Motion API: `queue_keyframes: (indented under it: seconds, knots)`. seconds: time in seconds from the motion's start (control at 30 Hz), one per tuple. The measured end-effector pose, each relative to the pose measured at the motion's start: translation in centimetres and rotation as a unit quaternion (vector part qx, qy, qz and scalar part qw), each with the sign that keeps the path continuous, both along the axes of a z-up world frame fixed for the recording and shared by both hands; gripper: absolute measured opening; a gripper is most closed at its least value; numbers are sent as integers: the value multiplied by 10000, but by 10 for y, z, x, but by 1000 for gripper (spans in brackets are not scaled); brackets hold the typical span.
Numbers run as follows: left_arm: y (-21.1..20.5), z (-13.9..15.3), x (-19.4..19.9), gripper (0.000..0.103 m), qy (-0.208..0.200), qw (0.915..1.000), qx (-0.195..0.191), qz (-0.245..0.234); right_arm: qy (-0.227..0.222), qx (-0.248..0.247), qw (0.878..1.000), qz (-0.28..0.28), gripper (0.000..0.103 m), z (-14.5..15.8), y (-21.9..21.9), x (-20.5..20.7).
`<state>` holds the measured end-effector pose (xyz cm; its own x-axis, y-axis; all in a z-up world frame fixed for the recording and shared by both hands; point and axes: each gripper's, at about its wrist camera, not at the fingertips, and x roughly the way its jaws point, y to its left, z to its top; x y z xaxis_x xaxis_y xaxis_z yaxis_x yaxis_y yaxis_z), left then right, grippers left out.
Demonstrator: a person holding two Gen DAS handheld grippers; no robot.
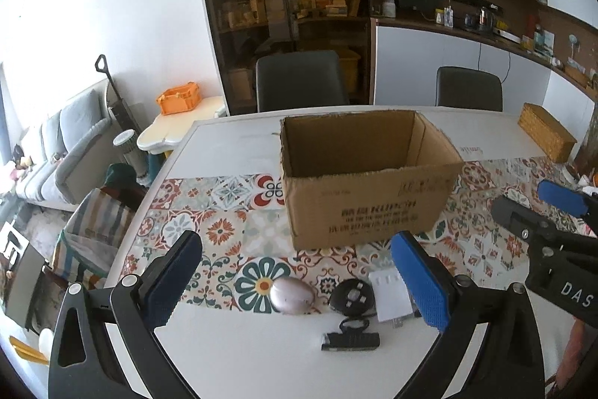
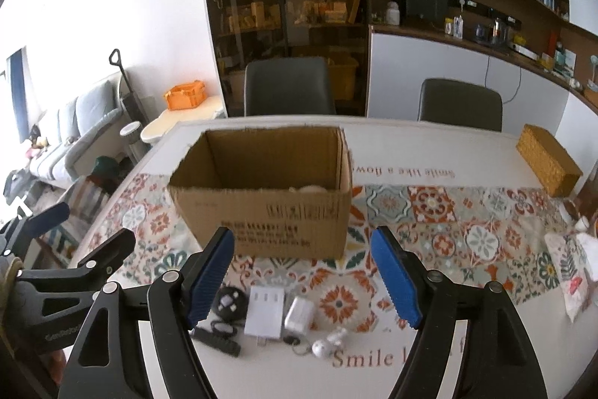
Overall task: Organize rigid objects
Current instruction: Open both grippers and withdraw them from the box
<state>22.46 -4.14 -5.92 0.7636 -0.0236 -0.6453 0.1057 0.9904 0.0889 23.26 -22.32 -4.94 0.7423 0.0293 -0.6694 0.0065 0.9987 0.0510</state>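
hovering gripper above white adapter

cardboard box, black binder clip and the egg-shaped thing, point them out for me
cardboard box [image 1: 368, 208], left wrist view, on its printed front wall
black binder clip [image 1: 350, 339], left wrist view, on its black body
egg-shaped thing [image 1: 291, 295], left wrist view, on its rounded top

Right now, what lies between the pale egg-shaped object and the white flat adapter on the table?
A round black disc-shaped gadget sits between the egg and the white adapter, clearest in the left wrist view.
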Motion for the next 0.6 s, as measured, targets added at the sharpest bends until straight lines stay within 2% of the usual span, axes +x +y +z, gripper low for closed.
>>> queue_keyframes:
  seconds: [0.13,0.33,0.6]
  knots:
    - [3,-11,-10,103,104,9998,-140,-37,121,89,9999,-25,76,-12,-1,-12]
    - [1,-43,-20,103,524,9982,-217,-208,367,90,9993,-50,76,-33,-2,-26]
    - [-4,-86,-30,103,932,9950,-105,-345,800,14,9968,-76,76,-66,-1,-40]
